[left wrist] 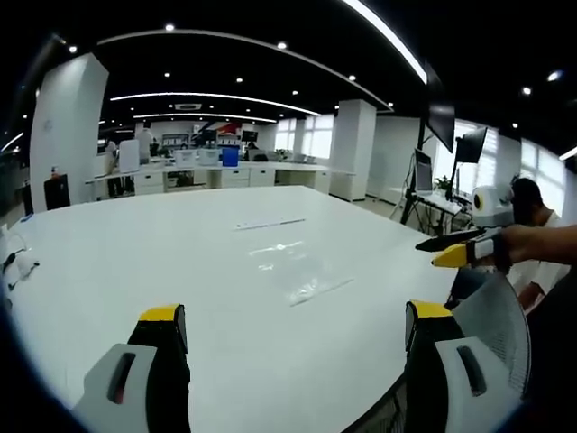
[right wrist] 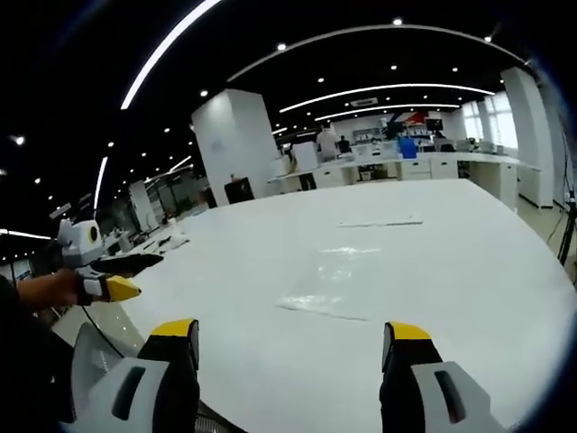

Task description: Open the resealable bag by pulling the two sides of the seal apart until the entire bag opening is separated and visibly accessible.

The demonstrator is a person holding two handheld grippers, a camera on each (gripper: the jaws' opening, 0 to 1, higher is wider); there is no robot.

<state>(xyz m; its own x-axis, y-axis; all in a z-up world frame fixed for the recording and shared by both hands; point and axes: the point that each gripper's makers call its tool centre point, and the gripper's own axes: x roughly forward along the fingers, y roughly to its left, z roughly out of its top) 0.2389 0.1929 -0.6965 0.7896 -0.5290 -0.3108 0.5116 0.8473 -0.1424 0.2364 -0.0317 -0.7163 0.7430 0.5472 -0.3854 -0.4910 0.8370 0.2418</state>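
A clear resealable bag (left wrist: 293, 266) lies flat on the white table (left wrist: 135, 253), a little beyond my left gripper (left wrist: 297, 329), whose yellow-tipped jaws stand wide apart with nothing between them. In the right gripper view the same bag (right wrist: 338, 280) lies ahead of my right gripper (right wrist: 297, 338), also open and holding nothing. The right gripper (left wrist: 460, 248) enters the left gripper view from the right, held by a hand off the table's edge. The left gripper (right wrist: 113, 275) enters the right gripper view from the left, likewise off the table.
A thin clear strip (left wrist: 270, 224) lies farther back on the table. Small objects (left wrist: 18, 262) sit at the table's left edge. A mesh chair back (left wrist: 491, 316) stands by the near edge. A seated person (left wrist: 532, 225), monitors and pillars stand beyond.
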